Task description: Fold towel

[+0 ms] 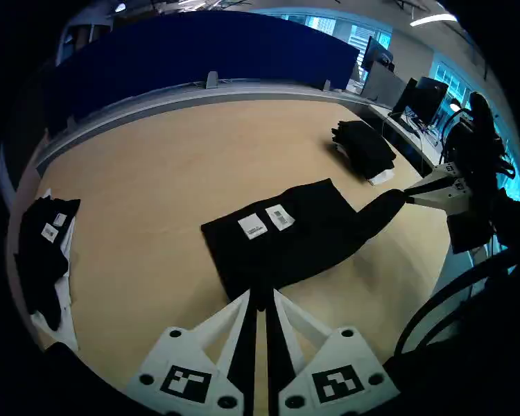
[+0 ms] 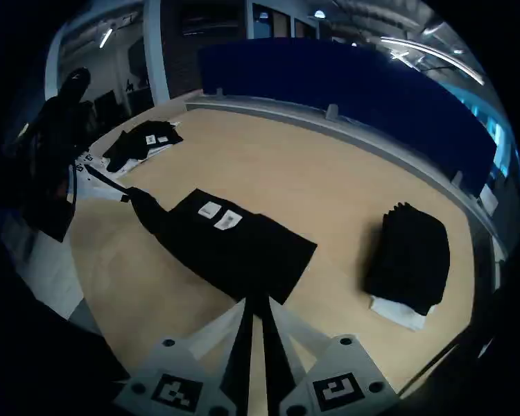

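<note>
A black towel (image 1: pixel 295 239) with two white labels lies partly flat in the middle of the wooden table (image 1: pixel 177 166). My left gripper (image 1: pixel 261 295) is shut on its near corner. My right gripper (image 1: pixel 416 195), farther off to the right, pinches another corner and lifts it a little off the table. In the right gripper view the same towel (image 2: pixel 232 243) stretches from my right gripper (image 2: pixel 258 301), shut on its near edge, to the left gripper (image 2: pixel 118 188) at the far left.
A neat stack of folded black towels (image 1: pixel 364 145) (image 2: pixel 409 260) rests on a white one near the table's edge. A loose pile of black and white cloths (image 1: pixel 45 256) (image 2: pixel 145 142) lies at the other end. A blue partition (image 1: pixel 204 48) backs the table. Monitors (image 1: pixel 426 97) stand beyond.
</note>
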